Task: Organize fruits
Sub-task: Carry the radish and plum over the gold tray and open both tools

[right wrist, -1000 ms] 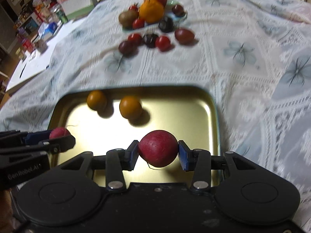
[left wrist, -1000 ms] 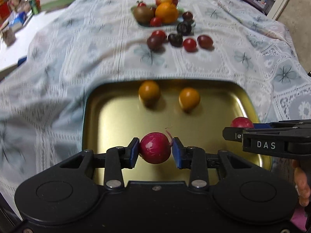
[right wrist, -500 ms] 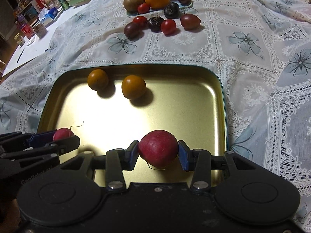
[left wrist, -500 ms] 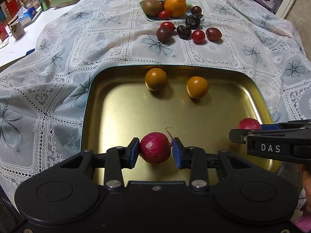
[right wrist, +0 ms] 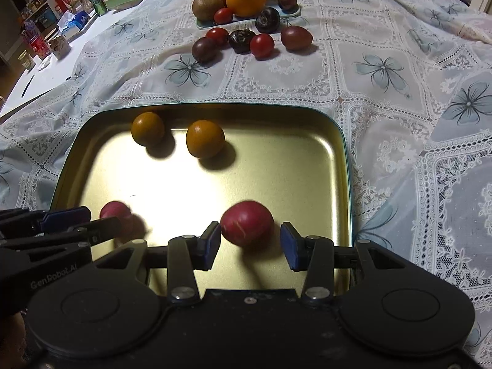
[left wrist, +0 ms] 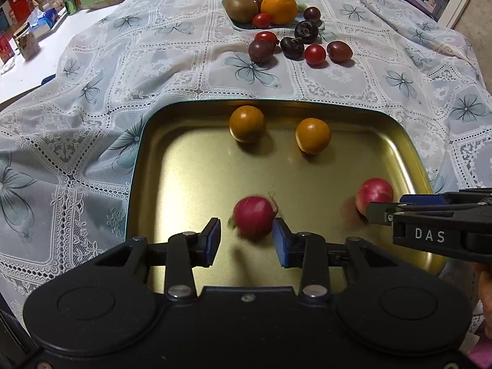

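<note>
Gold tray on lace tablecloth, fruits sorted in part. Progress, judged from layout: four items in tray, i.e. two orange-brown round fruits at far edge and two red ones nearer; ca. six small dark/red fruits lie loose on the cloth beyond the tray, and a far plate bears kiwi, orange, apple etc. Most of the sorting appears left to do.

L. gripper: jaws apart, moderately wide; red radish-like fruit with pale tail sits just ahead, blurred, close to the right pad, contact cannot be told; not clamped.

R. gripper: jaws apart, wider than the fruit; red round fruit lies between and just ahead of pads, gaps visible both sides; appears to rest on tray floor near the right wall
</note>
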### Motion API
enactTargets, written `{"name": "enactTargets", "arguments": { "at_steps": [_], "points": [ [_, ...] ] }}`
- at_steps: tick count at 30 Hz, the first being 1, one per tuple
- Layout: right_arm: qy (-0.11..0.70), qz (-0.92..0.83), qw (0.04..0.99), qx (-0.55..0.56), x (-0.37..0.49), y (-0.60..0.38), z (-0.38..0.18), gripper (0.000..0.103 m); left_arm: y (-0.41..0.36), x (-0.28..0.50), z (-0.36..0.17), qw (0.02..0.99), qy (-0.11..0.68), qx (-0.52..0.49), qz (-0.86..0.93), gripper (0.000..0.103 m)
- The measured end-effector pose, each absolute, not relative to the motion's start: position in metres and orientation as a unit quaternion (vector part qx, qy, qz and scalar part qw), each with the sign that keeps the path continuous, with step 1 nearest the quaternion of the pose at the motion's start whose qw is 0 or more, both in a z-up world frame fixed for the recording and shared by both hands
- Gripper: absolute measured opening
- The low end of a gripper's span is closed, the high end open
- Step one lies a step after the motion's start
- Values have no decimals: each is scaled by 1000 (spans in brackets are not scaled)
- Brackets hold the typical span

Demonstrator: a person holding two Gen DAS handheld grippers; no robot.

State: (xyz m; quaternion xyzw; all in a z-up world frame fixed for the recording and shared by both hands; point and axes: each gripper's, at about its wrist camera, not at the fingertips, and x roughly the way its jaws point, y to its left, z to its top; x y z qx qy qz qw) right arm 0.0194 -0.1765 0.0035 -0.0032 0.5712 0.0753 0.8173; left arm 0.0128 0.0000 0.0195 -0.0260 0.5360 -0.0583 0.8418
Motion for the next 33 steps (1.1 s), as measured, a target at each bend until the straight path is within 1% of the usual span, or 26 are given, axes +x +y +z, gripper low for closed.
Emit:
{"name": "enactTargets", "arguments": {
  "at_steps": [33],
  "points": [
    [619,74,782,-1,29,-176,-2,46,-3,20,20,830,552,-31,-70,46]
  ]
}}
